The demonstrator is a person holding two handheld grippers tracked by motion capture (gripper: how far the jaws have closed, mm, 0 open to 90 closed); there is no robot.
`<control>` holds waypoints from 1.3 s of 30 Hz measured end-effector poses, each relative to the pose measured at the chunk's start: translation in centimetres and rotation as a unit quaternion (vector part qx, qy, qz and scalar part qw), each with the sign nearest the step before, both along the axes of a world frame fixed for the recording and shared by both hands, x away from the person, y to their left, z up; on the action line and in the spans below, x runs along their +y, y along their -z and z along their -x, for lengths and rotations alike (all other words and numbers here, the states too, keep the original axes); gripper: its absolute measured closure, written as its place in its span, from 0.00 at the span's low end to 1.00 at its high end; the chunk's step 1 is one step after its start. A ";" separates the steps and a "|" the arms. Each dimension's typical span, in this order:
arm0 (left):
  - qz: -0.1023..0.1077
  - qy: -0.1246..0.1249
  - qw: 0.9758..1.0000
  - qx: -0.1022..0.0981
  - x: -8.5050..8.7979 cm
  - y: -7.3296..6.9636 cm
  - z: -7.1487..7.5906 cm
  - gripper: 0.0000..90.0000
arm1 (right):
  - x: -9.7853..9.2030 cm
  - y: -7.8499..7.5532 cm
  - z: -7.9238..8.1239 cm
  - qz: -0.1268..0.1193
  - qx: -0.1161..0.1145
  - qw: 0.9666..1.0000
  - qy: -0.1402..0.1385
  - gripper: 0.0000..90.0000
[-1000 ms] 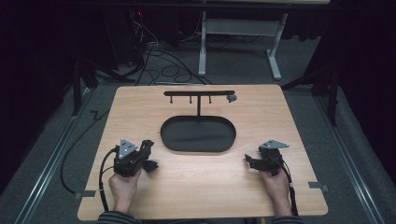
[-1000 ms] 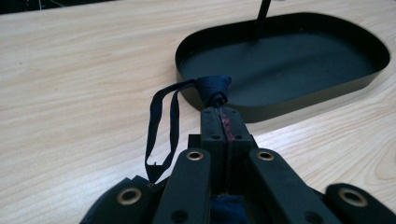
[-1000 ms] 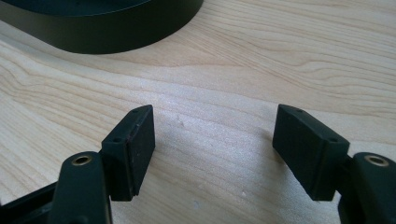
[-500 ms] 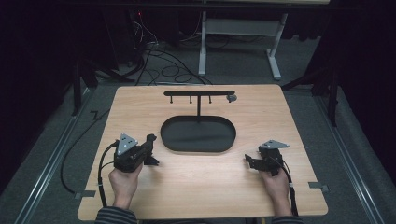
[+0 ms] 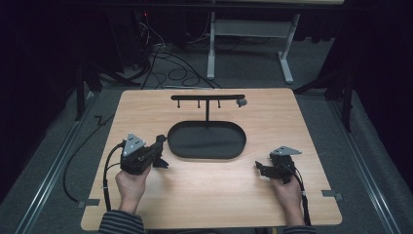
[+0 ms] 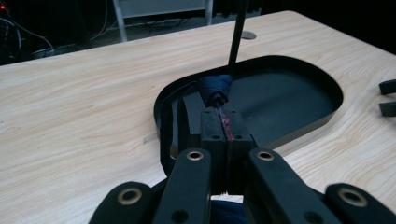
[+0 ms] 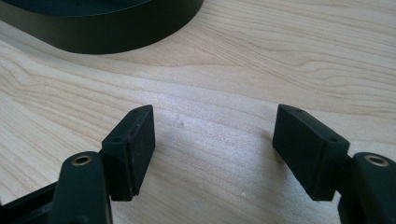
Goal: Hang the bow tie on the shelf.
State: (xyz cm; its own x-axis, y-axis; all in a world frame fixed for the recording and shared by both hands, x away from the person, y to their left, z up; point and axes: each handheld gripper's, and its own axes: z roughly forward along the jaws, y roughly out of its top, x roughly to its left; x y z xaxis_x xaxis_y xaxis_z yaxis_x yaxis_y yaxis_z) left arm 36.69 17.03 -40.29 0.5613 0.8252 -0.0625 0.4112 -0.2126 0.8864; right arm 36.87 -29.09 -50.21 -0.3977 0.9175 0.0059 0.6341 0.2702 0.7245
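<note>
The left gripper (image 6: 223, 133), jaws clamped on a dark blue cord (image 6: 216, 91) (some thin strap), holds it by the stand's oval tray (image 6: 285, 100), likely to hang it, while the right gripper (image 7: 215, 154) rests wide, empty, nearby.

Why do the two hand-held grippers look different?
The left hand-held gripper is shut on a dark strap; the right hand-held gripper is open and empty. The left sits by the black tray; the right rests farther from it. Both have black jaws.
</note>
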 end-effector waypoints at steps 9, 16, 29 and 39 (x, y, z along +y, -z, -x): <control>0.006 0.009 1.000 -0.006 -0.5 -1.1 -0.7 1.00 | 0.0 0.0 0.0 0.000 0.000 1.000 0.000 0.35; 0.009 0.018 1.000 -0.010 -1.1 -1.8 -1.3 1.00 | 0.0 0.0 0.0 0.000 0.000 1.000 0.000 0.35; 0.028 0.019 0.999 -0.010 -1.3 -2.8 -2.6 1.00 | 0.0 0.0 0.0 -0.001 0.000 1.000 0.001 0.35; 0.029 0.021 0.999 -0.012 -1.7 -3.8 -3.8 1.00 | 0.0 0.0 0.0 -0.001 0.001 1.000 0.000 0.35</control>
State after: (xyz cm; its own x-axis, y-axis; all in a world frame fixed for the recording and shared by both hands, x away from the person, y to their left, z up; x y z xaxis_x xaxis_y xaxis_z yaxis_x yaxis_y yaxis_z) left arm 40.45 15.35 -36.45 0.5972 0.7963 -0.0961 0.3812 -0.1764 0.9075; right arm 36.86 -29.08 -50.21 -0.3967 0.9179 0.0074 0.6352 0.2687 0.7241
